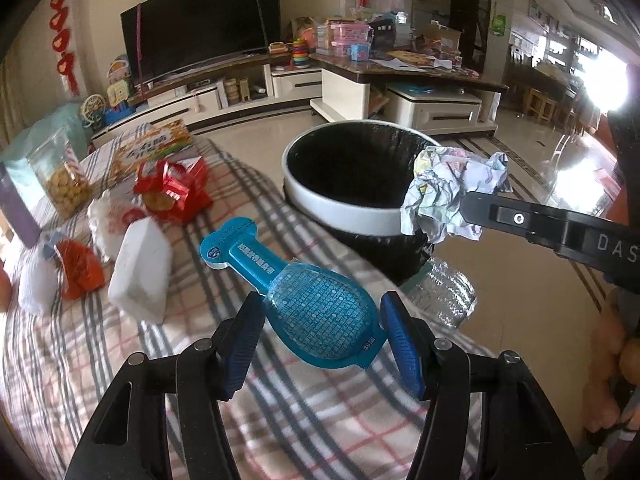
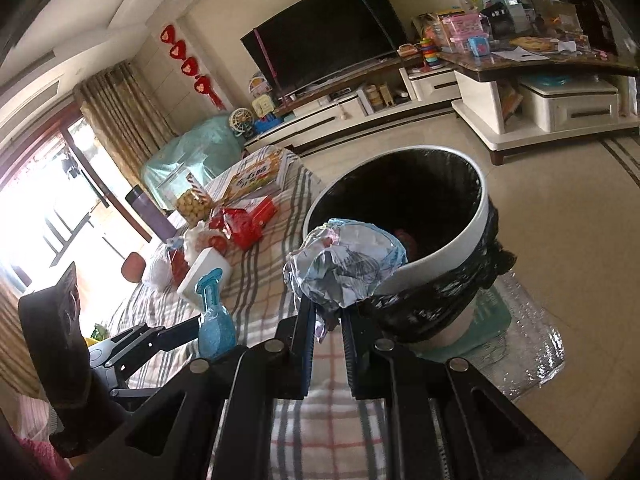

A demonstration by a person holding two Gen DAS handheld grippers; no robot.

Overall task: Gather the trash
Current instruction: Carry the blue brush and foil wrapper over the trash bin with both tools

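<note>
My left gripper (image 1: 320, 316) is shut on a blue plastic blister pack (image 1: 304, 300), held above the checked cloth with its narrow end pointing away. My right gripper (image 2: 326, 316) is shut on a crumpled ball of printed paper (image 2: 344, 268), held at the near rim of the trash bin (image 2: 476, 236). The bin is white with a black liner and stands on the floor beside the table. From the left wrist view the paper ball (image 1: 452, 192) hangs at the right edge of the bin (image 1: 340, 204). The right wrist view shows the blue pack (image 2: 214, 320) at lower left.
On the checked tablecloth (image 1: 248, 200) lie a white block (image 1: 140, 268), red wrappers (image 1: 172, 192), an orange-red packet (image 1: 80, 268), a white bag, a cookie bag (image 1: 64, 184) and a printed box (image 1: 156, 144). A silvery foil mat (image 2: 532, 344) lies on the floor under the bin.
</note>
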